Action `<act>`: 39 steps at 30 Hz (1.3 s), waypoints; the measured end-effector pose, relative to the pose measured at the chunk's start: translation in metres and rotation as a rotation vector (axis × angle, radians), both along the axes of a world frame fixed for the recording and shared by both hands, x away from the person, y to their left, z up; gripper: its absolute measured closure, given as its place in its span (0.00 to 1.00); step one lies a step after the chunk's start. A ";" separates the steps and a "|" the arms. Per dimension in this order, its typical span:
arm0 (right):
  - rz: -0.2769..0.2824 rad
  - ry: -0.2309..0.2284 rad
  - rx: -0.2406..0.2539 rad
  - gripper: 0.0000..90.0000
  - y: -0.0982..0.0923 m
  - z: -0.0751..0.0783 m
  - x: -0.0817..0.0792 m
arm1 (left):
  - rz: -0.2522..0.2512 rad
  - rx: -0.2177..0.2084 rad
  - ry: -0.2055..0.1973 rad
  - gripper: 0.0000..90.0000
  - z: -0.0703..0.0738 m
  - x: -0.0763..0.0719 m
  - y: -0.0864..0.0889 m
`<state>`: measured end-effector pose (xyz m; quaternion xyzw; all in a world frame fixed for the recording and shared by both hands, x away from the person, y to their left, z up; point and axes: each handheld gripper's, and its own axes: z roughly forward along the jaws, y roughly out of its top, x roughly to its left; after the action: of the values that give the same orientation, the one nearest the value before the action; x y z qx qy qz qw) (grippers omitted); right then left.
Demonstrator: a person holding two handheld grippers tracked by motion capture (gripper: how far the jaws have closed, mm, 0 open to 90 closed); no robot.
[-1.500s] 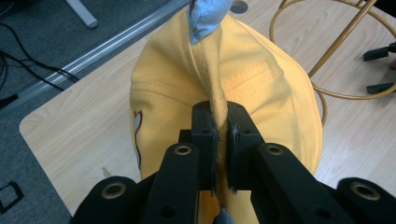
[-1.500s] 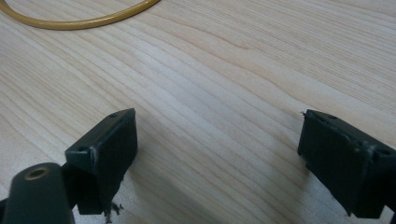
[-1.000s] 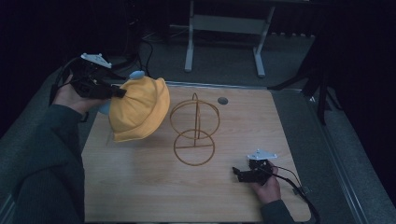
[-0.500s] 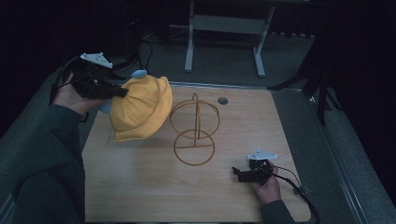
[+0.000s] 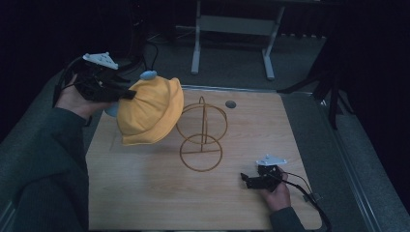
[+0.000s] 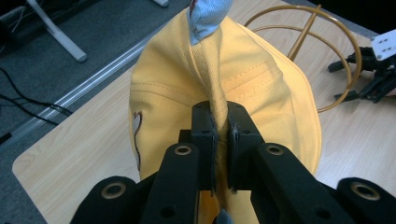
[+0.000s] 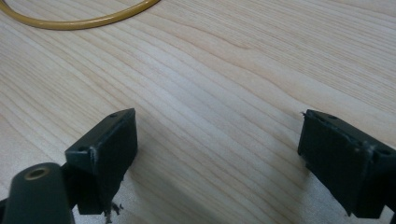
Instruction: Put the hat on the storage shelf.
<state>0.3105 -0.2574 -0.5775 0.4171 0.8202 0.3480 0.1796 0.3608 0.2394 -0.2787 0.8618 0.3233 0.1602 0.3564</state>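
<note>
The left gripper (image 6: 219, 140) pinches a fold of the soft yellow cloth hat (image 5: 151, 112) tight between its jaws and holds it up above the light wooden table (image 5: 145, 193), just beside the round gold wire stand (image 5: 203, 135). The right gripper (image 5: 247, 180) rests low near the table's front edge, jaws wide apart, holding nothing.

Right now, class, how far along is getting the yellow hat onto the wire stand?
Done: the left gripper has pinched a fold of the yellow hat and holds it clear of the table. In hand: the hat hangs beside the wire stand. Left: probably setting it over the stand. The right gripper rests open.
</note>
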 end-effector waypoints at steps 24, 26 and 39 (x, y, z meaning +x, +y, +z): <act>0.000 -0.001 0.000 0.13 0.000 0.000 0.000 | -0.095 -0.007 -0.033 0.93 0.017 -0.009 -0.026; 0.001 -0.001 -0.001 0.13 0.000 0.000 0.000 | -0.102 -0.003 -0.033 0.93 0.018 -0.009 -0.027; 0.003 -0.001 -0.001 0.13 0.000 0.000 0.000 | -0.135 0.008 -0.036 0.93 0.023 -0.008 -0.042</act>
<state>0.3105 -0.2575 -0.5775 0.4154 0.8210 0.3479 0.1799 0.3531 0.1977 -0.2553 0.8801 0.2573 0.1524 0.3689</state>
